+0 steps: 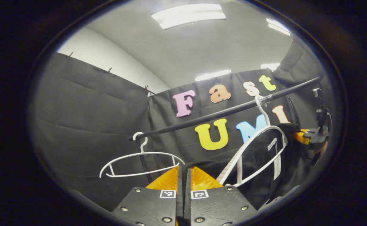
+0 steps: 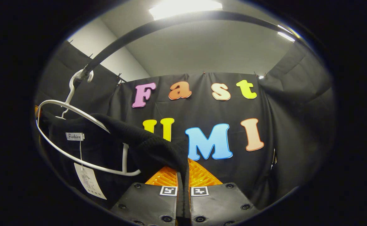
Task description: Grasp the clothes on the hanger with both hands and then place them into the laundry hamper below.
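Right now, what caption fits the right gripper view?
The right tool pinches the black garment on its white hanger under the rail.

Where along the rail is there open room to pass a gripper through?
Along the rail, the stretch between the empty hanger and the garment's hanger looks open. Around the black garment it is crowded: the right gripper and left gripper both pinch cloth there.

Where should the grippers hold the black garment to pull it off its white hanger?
At its two shoulder edges, one gripper per side. The right gripper already pinches one shoulder of the black garment; the left gripper is closed at the other, beside the white hanger.
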